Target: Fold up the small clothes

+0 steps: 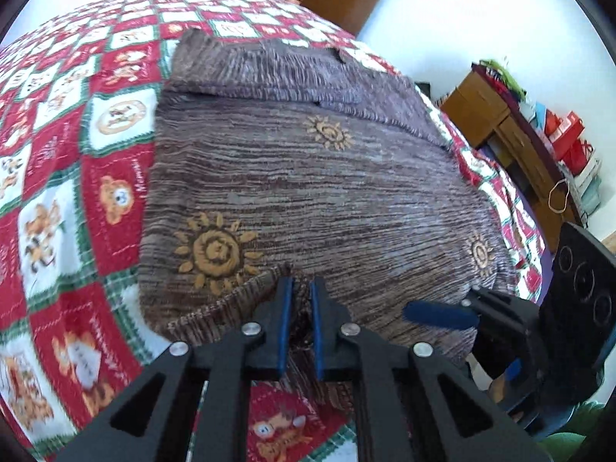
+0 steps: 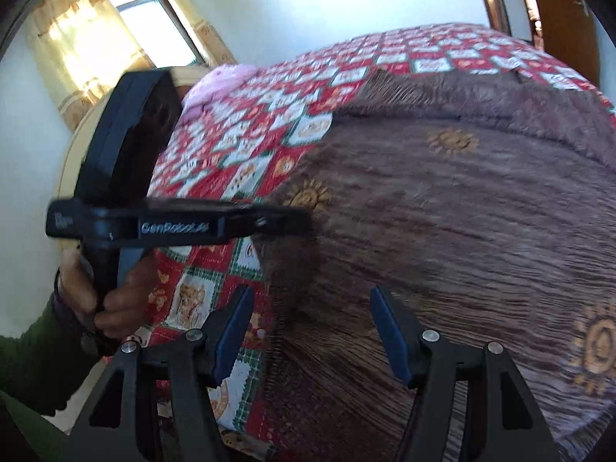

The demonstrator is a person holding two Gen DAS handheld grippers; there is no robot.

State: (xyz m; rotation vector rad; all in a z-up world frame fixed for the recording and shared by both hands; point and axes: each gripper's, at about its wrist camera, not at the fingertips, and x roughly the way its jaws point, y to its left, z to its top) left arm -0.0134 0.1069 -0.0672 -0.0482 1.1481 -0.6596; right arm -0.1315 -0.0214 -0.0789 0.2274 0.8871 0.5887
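Garment (image 1: 308,192) under inspection is a brown streaked knit with orange sun motifs, lying spread on a bed covered by a red, white and green checked quilt (image 1: 69,177); its far edge is turned over in a band.

Left wrist view: left gripper (image 1: 301,296) has its jaws nearly closed on a raised pinch of the garment's near hem, fabric visibly bunched between the blue pads; right gripper (image 1: 439,313) sits low at the right, one blue finger over the garment's near right edge; wooden shelving (image 1: 512,142) with red bags stands beyond the bed.

Right wrist view: right gripper (image 2: 312,327) has its jaws wide apart, holding nothing, above the garment (image 2: 462,231) near its left edge; left gripper (image 2: 285,219) is blurred, held by a hand (image 2: 100,292), tip at the garment's left border; quilt (image 2: 238,142) shows beside it; curtained window (image 2: 115,27) behind.
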